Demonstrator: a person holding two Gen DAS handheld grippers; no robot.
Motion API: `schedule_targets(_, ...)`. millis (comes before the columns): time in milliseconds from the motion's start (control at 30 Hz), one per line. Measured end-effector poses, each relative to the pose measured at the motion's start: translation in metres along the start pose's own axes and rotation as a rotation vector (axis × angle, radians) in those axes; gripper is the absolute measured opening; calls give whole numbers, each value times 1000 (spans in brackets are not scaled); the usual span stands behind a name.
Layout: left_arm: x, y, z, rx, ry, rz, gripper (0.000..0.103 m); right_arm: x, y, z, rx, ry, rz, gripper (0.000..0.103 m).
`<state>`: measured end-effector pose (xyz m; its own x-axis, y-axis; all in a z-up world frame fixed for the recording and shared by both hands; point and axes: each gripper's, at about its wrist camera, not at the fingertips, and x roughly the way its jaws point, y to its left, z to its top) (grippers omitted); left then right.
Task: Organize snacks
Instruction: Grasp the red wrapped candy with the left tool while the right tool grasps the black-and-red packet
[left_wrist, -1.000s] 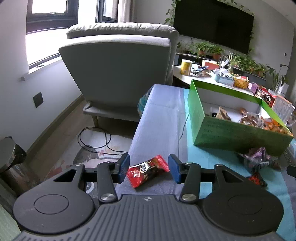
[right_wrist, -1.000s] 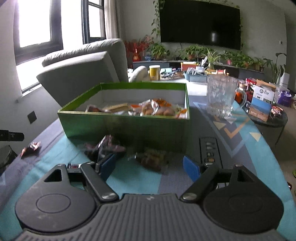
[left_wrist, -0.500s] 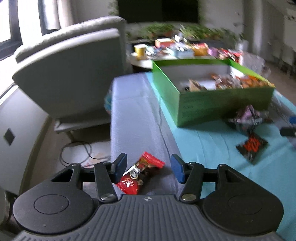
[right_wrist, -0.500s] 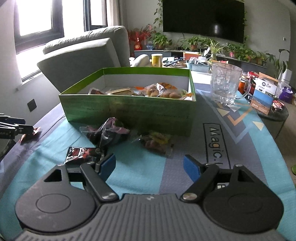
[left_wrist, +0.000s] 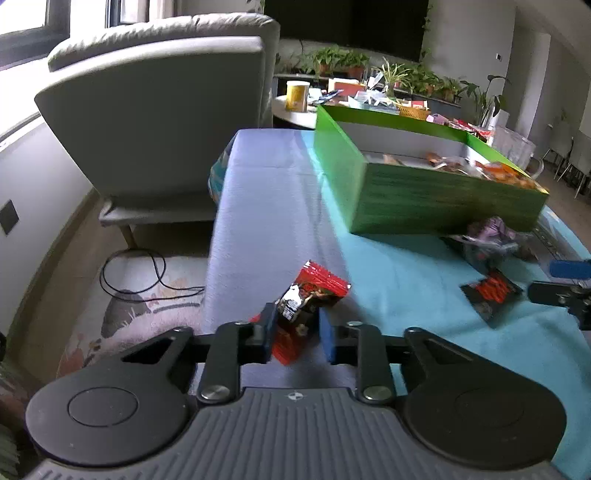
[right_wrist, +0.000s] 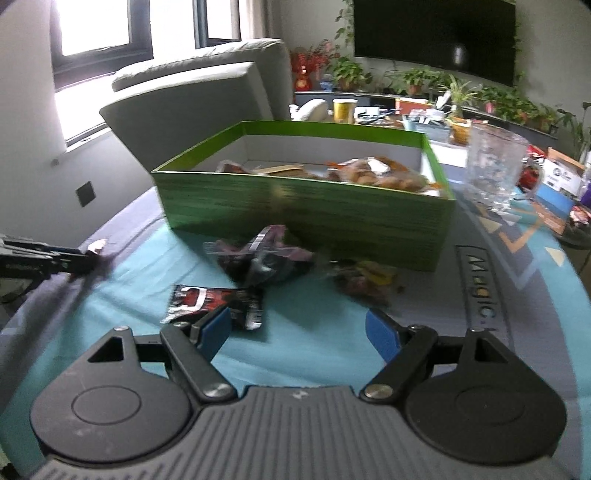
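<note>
Glossy foil snack packet (left_wrist: 310, 295); matt cardboard green box (right_wrist: 303, 206); soft woven tablecloth (left_wrist: 388, 277); clear glass mug (right_wrist: 495, 166).

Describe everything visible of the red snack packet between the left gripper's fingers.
The red snack packet is a small glossy foil-like pouch, red with a dark printed panel and crimped ends. It sits tilted, its upper end pointing up and to the right, its lower end between the blue pads of the left gripper, which are closed on it. It appears lifted off the grey-blue cloth, left of the green box. In the right wrist view it is only a blur.
</note>
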<state>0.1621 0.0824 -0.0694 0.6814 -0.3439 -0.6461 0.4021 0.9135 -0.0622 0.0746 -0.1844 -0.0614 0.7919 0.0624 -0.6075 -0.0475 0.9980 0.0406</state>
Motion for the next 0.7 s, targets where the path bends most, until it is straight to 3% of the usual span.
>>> schedule_targets(100, -10, -23, -11, 20, -17, -7, 18, 3, 11, 1, -8, 7, 40, 59)
schedule_targets(200, -19, -37, -17, -13, -31, -41, 17, 7, 24, 2, -29, 10, 69, 59)
schedule_targets(333, -25, -46, -20, -50, -57, -25, 16, 15, 36, 4, -43, 21, 85, 59)
schedule_targets(700, -33, -42, -16, -67, -89, -7, 9, 29, 53, 4, -73, 48, 20, 59)
